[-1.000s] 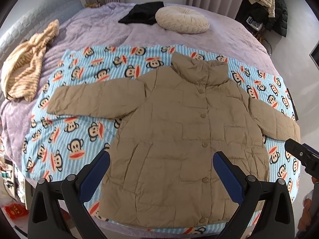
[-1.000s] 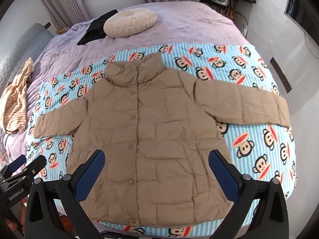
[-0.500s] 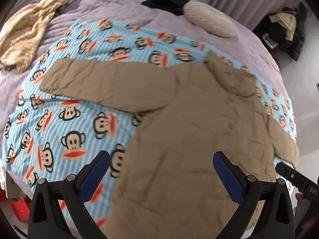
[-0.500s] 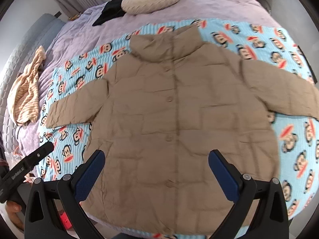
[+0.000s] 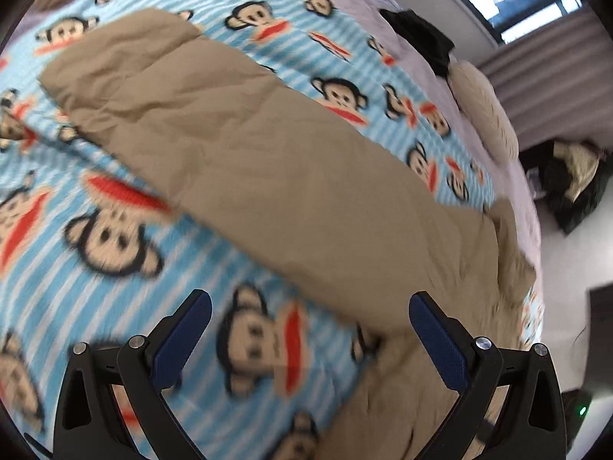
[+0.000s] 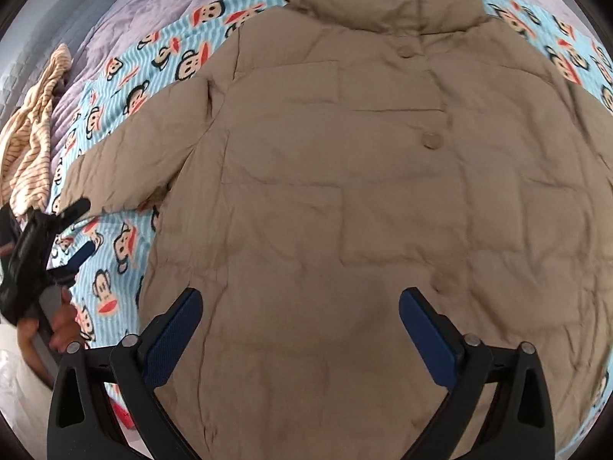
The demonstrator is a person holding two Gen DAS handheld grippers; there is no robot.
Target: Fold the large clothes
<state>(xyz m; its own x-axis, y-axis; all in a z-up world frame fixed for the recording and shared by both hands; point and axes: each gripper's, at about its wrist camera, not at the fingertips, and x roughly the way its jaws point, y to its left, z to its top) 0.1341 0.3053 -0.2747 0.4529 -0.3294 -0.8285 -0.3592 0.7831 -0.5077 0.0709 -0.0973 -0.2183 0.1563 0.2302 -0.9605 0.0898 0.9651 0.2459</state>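
Right gripper [image 6: 300, 326]: jaws wide, nothing between the pads, just been closing a little. Under and ahead of its fingers, the tan jacket [image 6: 364, 199] lies flat, front up and buttoned, collar at the far end. Left gripper [image 5: 310, 329]: jaws wide, holding nothing. Between its fingers, the monkey blanket [image 5: 115, 287]; the jacket's sleeve stretches just ahead of them, cuff far left. Out beyond: purple bedspread [image 6: 126, 11], round cream cushion [image 5: 482, 107], striped cloth [image 6: 30, 130]
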